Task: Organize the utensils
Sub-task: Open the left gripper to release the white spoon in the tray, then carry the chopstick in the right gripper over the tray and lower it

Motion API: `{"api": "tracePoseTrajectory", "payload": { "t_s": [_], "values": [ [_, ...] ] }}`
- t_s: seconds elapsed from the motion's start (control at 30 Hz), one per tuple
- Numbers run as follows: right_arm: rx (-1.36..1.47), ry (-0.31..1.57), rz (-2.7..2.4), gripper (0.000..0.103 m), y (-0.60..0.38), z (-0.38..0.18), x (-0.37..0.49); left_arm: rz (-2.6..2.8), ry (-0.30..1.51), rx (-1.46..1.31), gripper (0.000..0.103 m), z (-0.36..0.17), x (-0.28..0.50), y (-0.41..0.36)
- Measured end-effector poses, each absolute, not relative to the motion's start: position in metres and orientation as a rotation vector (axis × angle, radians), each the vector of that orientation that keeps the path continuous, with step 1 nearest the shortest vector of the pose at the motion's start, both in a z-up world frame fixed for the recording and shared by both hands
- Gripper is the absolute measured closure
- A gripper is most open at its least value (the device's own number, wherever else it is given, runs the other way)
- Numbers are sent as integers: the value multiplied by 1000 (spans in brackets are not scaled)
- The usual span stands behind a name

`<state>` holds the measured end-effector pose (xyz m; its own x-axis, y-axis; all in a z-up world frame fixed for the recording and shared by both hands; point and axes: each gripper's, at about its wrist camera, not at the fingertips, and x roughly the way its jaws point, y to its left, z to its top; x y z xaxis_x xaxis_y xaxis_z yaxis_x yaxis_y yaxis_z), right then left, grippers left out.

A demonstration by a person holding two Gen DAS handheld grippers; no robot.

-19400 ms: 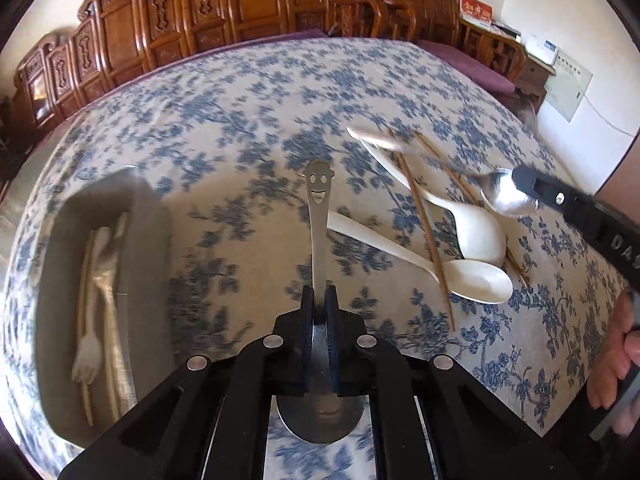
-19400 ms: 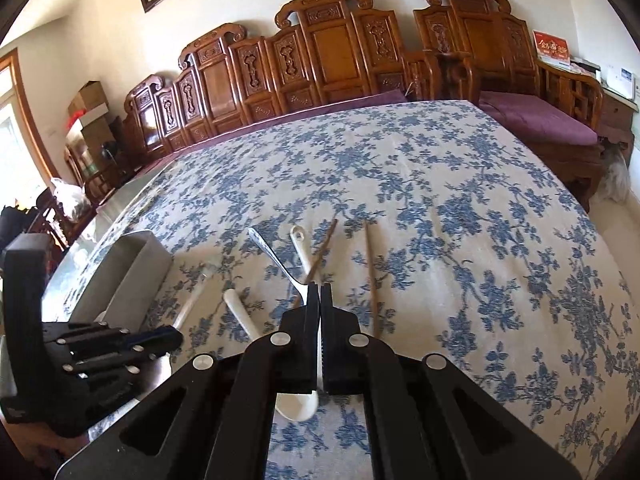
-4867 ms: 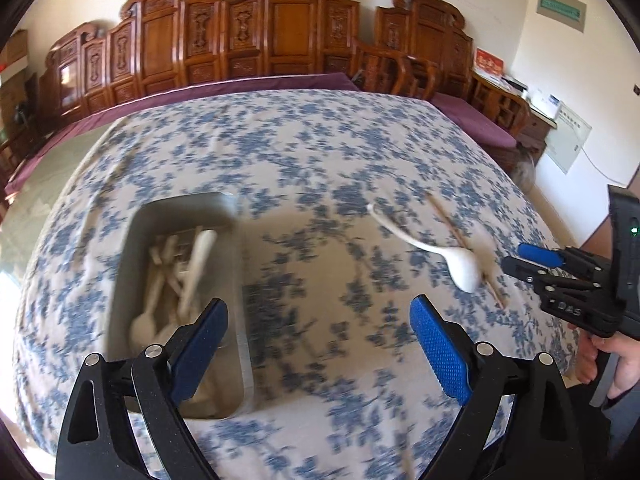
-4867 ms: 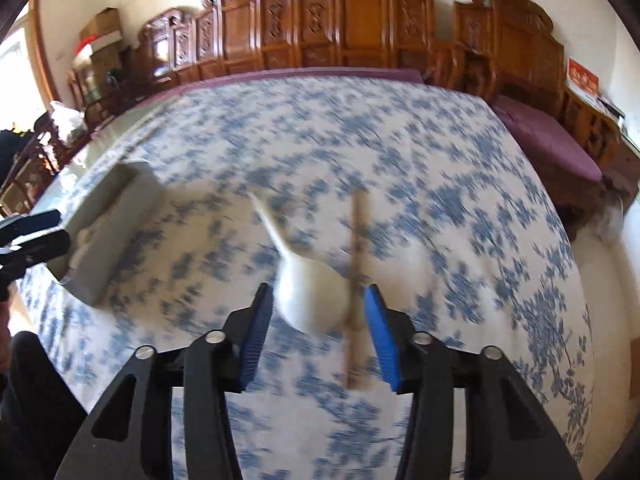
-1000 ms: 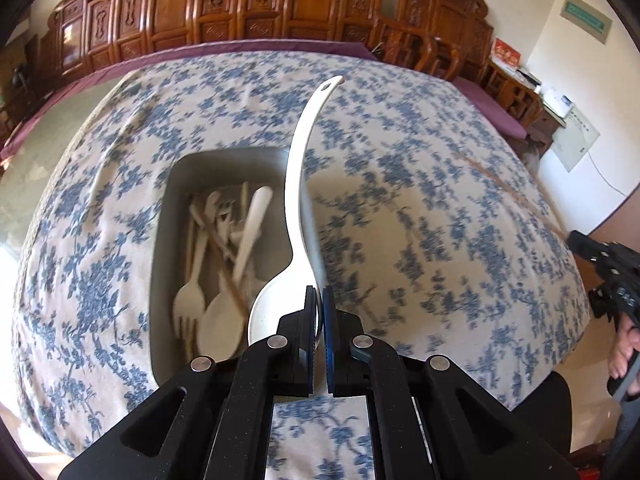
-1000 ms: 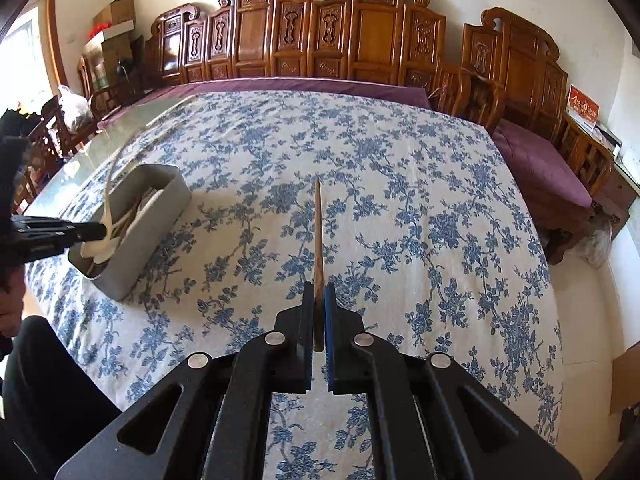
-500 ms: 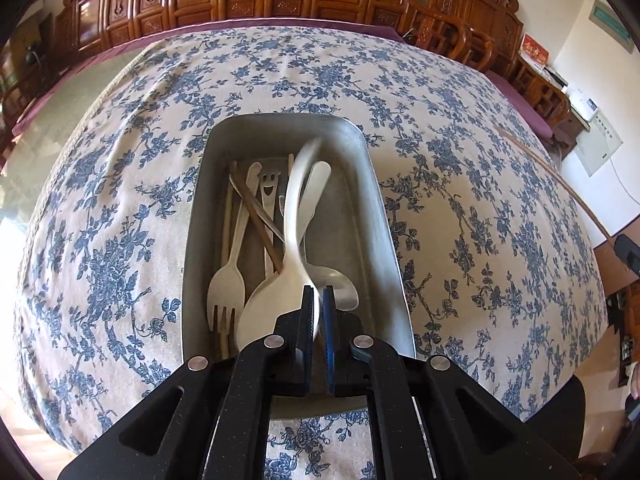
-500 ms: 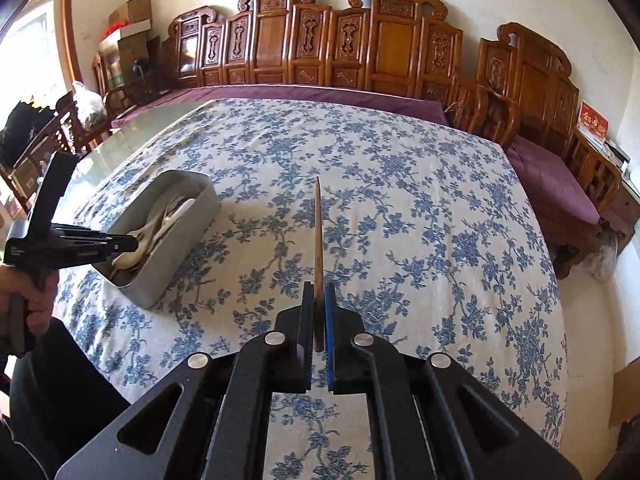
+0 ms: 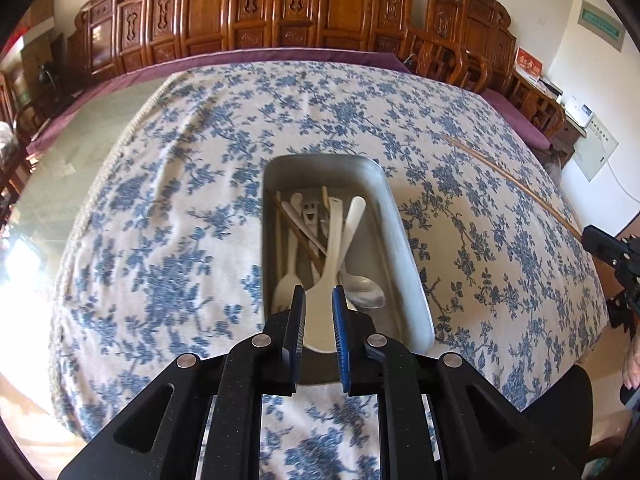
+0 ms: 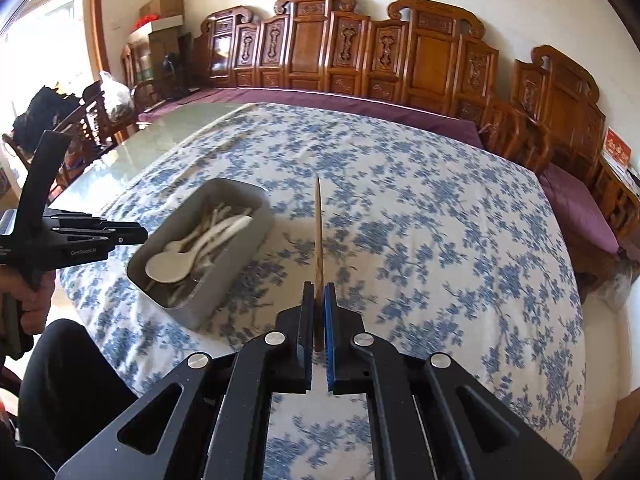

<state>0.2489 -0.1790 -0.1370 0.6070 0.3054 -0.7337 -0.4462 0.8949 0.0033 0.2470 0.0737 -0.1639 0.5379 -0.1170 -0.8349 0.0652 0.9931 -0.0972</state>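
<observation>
In the metal tray [image 9: 404, 236], white spoon [image 9: 326, 276] now released by left gripper [image 9: 318, 300].

I see the metal tray [image 9: 404, 236] on the tablecloth [image 9: 168, 216], ahead of my left gripper [image 9: 318, 300]; a white spoon [image 9: 326, 280] lies in it among other utensils. My right gripper [image 10: 319, 300], to the tray's right, has a chopstick [image 10: 318, 232] between its jaws.
</observation>
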Motion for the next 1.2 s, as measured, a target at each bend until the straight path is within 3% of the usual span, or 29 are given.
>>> {"api": "tracePoseTrajectory", "payload": {
  "t_s": [0.73,0.8,1.0,1.2],
  "values": [
    [-251,829,548,98,-85,-145,246,-71,964,-44,70,-164,230,105],
    [-252,842,553,98,-76,-151,250,-64,960,-47,56,-164,229,109],
    [-249,879,546,98,-51,-170,265,-36,951,-71,42,-164,230,121],
    [-216,909,522,97,-39,-187,274,-12,954,-89,38,-166,232,132]
  ]
}}
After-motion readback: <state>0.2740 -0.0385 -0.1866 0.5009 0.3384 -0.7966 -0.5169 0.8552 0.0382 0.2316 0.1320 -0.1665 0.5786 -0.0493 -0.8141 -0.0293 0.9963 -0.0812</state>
